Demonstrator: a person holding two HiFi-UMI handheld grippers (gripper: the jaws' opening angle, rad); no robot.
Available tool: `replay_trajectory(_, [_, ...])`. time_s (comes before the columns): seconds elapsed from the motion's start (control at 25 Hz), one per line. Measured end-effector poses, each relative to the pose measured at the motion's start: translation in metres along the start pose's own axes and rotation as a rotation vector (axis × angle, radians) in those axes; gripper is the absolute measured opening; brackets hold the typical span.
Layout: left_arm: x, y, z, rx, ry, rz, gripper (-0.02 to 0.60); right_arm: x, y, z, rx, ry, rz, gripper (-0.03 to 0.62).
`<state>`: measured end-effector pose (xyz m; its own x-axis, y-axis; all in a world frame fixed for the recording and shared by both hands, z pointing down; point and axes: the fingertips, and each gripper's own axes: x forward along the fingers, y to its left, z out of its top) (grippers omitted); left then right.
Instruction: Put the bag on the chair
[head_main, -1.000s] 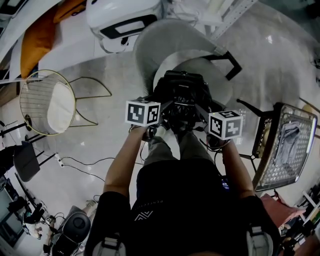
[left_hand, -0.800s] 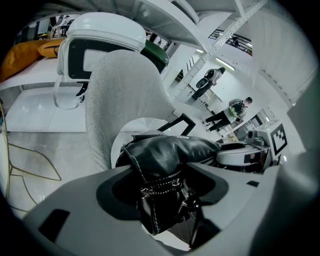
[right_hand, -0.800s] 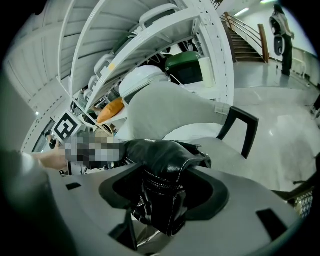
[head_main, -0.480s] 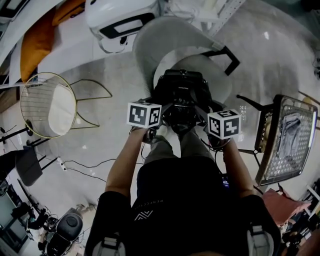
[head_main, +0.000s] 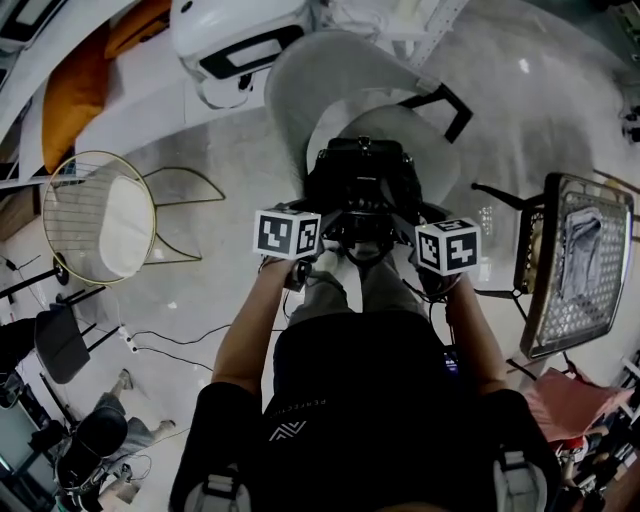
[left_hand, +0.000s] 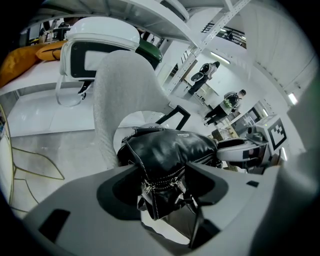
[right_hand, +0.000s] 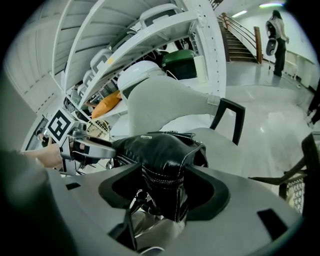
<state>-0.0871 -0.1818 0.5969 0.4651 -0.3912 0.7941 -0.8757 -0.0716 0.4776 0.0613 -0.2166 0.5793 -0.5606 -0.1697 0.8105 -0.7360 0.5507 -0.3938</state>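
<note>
While my left gripper and right gripper, its jaws just widening, both pinch the bag over the chair, I judge release outstanding.

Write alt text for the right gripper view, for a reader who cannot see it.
A black leather bag is pinched by one end between the jaws of the right gripper, which have just been opening slightly. A grey chair stands close behind the bag, and the left gripper reaches its far end at the left.
</note>
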Motion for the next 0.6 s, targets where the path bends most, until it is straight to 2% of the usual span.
replay_trajectory(0.44, [-0.032,-0.006,0.002,0.043,-0.072,-0.008,0.261,-0.037,0.016,-0.001,-0.029,-0.114,-0.104,0.235])
replay_trajectory(0.6, [-0.044,-0.011,-0.004,0.024,-0.108,-0.008,0.228,-0.048,0.025,-0.004,-0.026,-0.144,-0.108,0.235])
